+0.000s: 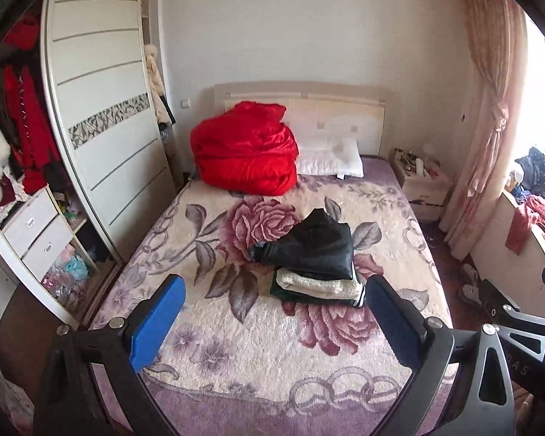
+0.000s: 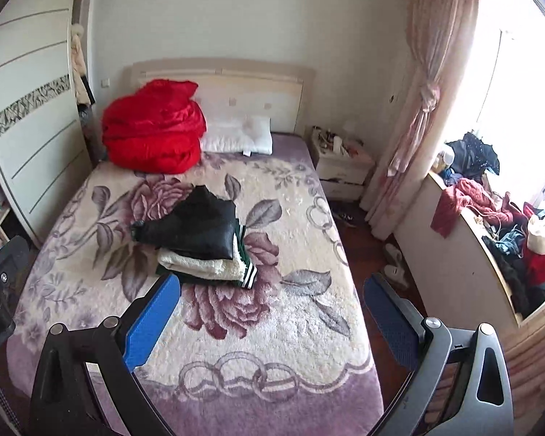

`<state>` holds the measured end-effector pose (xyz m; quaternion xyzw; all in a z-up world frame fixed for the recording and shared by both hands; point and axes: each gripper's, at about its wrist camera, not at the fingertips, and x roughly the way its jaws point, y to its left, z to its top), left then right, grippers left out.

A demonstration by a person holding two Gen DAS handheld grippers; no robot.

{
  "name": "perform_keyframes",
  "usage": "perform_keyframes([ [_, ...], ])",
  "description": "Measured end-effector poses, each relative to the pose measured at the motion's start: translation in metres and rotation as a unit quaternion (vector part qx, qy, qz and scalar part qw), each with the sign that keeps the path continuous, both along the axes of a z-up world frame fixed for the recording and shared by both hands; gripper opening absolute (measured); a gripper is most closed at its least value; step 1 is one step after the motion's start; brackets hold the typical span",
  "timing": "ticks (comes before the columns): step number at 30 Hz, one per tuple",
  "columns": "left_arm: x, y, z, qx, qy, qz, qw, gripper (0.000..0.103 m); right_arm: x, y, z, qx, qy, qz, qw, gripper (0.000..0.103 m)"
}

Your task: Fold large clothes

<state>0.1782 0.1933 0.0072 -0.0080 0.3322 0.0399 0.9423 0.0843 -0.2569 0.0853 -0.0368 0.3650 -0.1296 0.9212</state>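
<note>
We hold both claws above the foot of the bed (image 1: 236, 345), neither one carrying anything. Our left claw (image 1: 274, 292) stands wide, its blue pads (image 1: 156, 323) far apart; our right claw (image 2: 272, 292) stands just as wide.

The clothes sit in a stack (image 1: 316, 272) near the middle of the bed, at about twelve o'clock from our left claw and eleven o'clock from our right. A black jacket (image 2: 196, 225) lies on top of a cream fleece piece (image 2: 203, 263), with a dark green garment with white stripes (image 2: 249, 274) at the bottom. From how they lie, these look already folded.

What could go wrong: the black jacket looks slick and sits off-centre, one sleeve end poking toward nine o'clock, so a nudge from either claw may slide it off the stack and undo the fold. More clothes lie heaped on the cabinet (image 2: 490, 225) at three o'clock by the window; a pull on one piece there may drag its neighbours to the floor.

As for writing, only fragments show on the claw bodies at the edges of both views, too cut off to read with confidence.
</note>
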Motion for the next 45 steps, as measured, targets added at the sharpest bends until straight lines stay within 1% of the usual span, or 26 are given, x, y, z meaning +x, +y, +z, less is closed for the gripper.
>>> perform_keyframes([
  [1,-0.004,0.000,0.002,-0.002,-0.003,-0.002,1.0000,0.101,-0.012,0.000,0.009,0.002,-0.004,0.002,1.000,0.102],
  [5,-0.021,-0.003,0.008,0.002,-0.011,-0.004,0.9999,0.101,-0.040,-0.001,0.027,-0.001,-0.017,0.004,1.000,0.102],
  [8,-0.031,-0.005,0.009,0.002,-0.014,-0.004,0.9999,0.101,-0.055,-0.003,0.035,-0.001,-0.024,0.002,1.000,0.102],
  [12,-0.038,-0.006,0.009,0.001,-0.020,0.000,0.9998,0.101,-0.064,-0.005,0.040,0.000,-0.029,0.003,1.000,0.102],
  [19,-0.042,-0.007,0.007,-0.001,-0.030,-0.008,0.9995,0.103,-0.072,0.000,0.043,0.002,-0.037,0.019,0.999,0.102],
  [23,-0.044,-0.005,0.009,0.000,-0.034,-0.005,0.9994,0.103,-0.070,-0.001,0.044,0.014,-0.037,0.025,0.999,0.103],
  [31,-0.048,-0.002,0.011,0.007,-0.039,0.002,0.9992,0.103,-0.071,-0.002,0.045,0.017,-0.042,0.026,0.999,0.103],
  [45,-0.053,-0.002,0.010,0.009,-0.045,-0.003,0.9990,0.103,-0.079,-0.003,0.049,0.024,-0.046,0.028,0.998,0.103],
])
